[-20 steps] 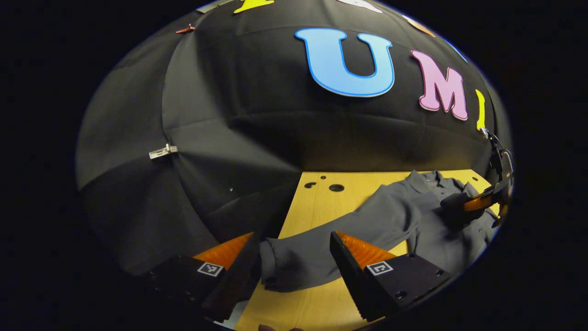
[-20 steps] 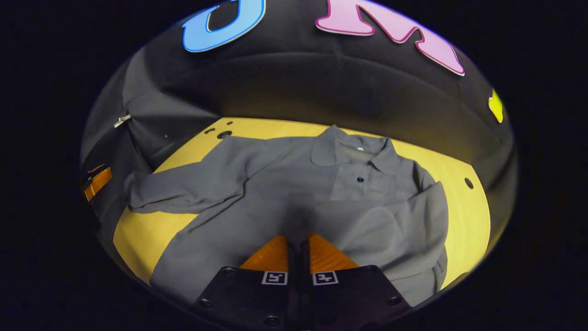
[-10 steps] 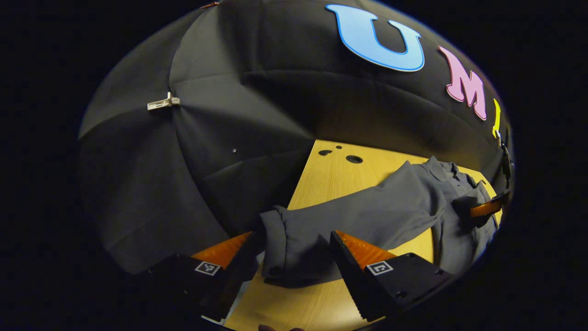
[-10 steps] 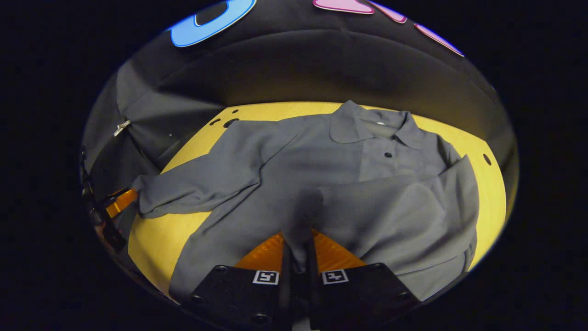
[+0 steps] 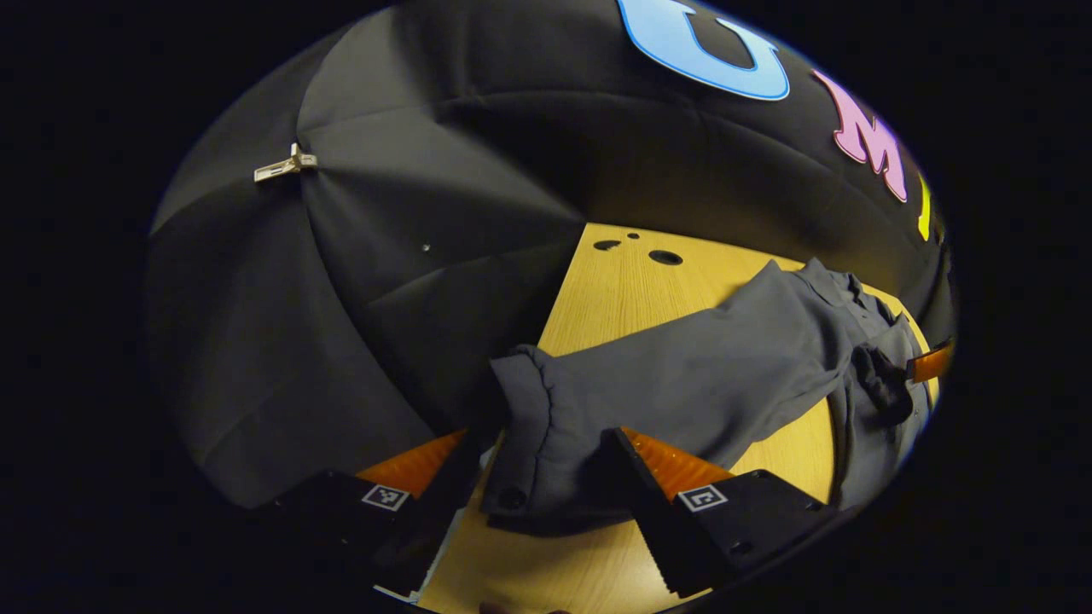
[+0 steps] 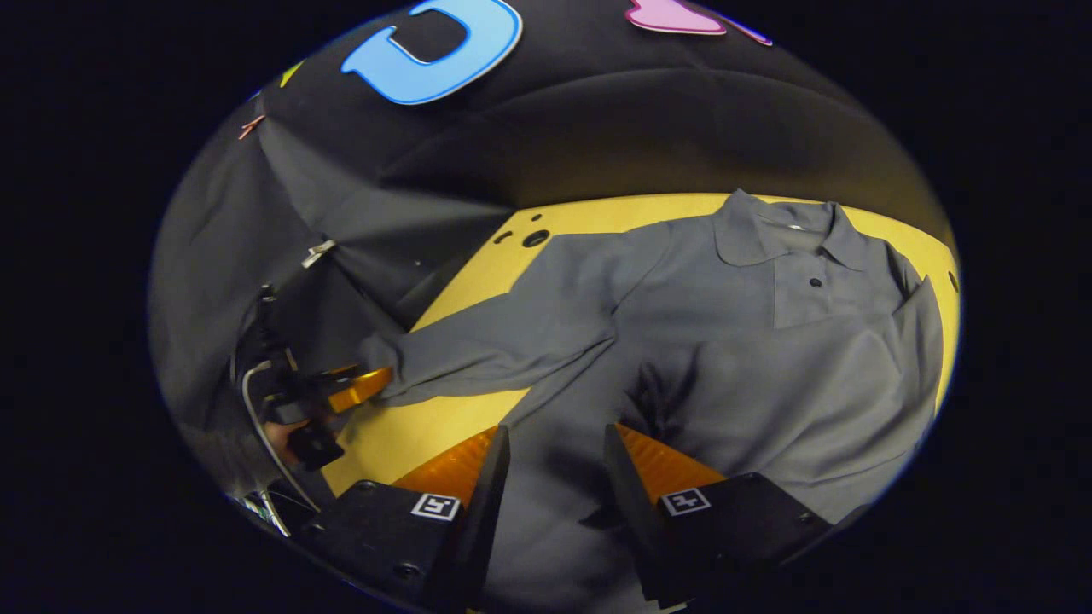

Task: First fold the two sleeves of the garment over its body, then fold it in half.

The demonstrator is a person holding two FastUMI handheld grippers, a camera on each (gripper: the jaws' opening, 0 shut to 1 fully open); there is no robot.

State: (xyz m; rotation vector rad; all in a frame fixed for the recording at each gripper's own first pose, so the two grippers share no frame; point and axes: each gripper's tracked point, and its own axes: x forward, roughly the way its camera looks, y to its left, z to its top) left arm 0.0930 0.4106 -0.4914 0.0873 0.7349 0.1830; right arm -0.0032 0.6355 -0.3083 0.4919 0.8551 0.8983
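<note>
A grey polo shirt lies face up on the yellow table, collar at the far side. One sleeve is folded across the body, its cuff just ahead of my right gripper, which stands open above the shirt's lower front, holding nothing. The other sleeve stretches out sideways towards the table's edge. Its buttoned cuff lies between the spread fingers of my left gripper, which is open. In the right gripper view the left gripper shows at that cuff, held by a hand.
Black cloth walls close in the table at the back and left. Round holes are cut in the far corner of the table. A small metal clip pins the cloth wall. The table's left edge runs right beside the cuff.
My right gripper has opened and let go of the folded sleeve, then swung left. My left gripper has moved forward so the outstretched sleeve's cuff now sits between its fingers.
</note>
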